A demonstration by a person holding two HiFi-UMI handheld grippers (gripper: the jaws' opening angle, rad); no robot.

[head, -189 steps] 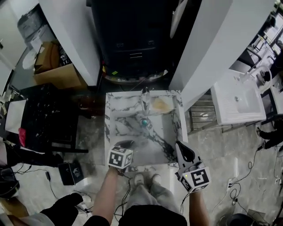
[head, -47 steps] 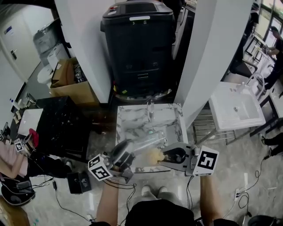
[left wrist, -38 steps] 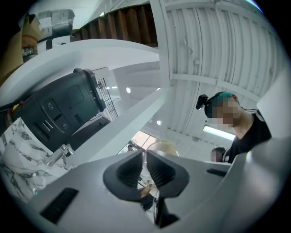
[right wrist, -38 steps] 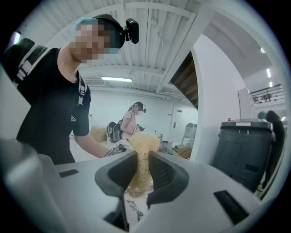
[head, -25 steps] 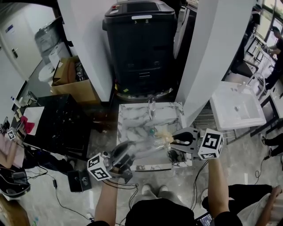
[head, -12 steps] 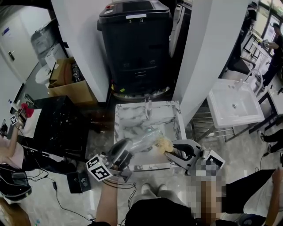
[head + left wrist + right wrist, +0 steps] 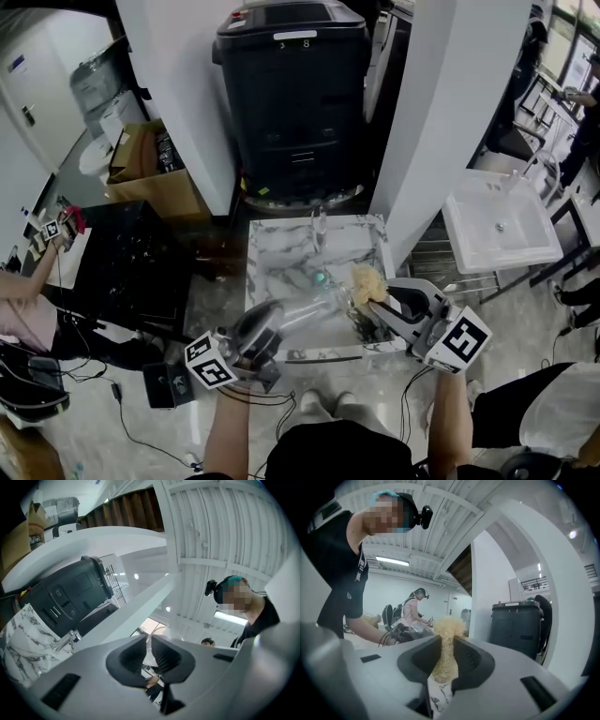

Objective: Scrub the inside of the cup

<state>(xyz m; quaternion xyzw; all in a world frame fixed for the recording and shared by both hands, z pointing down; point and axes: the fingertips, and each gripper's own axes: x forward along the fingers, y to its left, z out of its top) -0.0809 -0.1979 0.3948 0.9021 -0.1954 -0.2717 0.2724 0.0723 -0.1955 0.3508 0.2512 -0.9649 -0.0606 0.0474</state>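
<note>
Cup (image 7: pixel 305 309) first: it is clear glass or plastic, lying tilted over the marble basin (image 7: pixel 281 253) with its mouth toward the person's right. The left claw (image 7: pixel 265 330) is nearly shut and pinches the cup's thin wall between its pads. The right claw (image 7: pixel 375 302) is about half open and clamped on a yellow fibrous scrubber (image 7: pixel 367 281), whose tuft sticks out past the pads. The scrubber sits just at the open end of the cup; from where I stand I cannot tell whether it is inside.

To do this step well, I would line the scrubber up with the cup's axis and push it straight down the mouth. Then twist it against the inner wall while the left claw holds firm. A pinch on a thin, slick wall may slip or lever under a sideways push, so strokes along the length look safer. Only the tuft should go in, since the claw's broad body may knock the rim.

Round about, a faucet (image 7: pixel 319 226) stands at the basin's far edge and a teal drain plug (image 7: pixel 319 277) sits just below the cup. A big black bin (image 7: pixel 295 94) stands behind and a white sink (image 7: pixel 502 225) is well off to the right. Nothing blocks the stroke itself.
</note>
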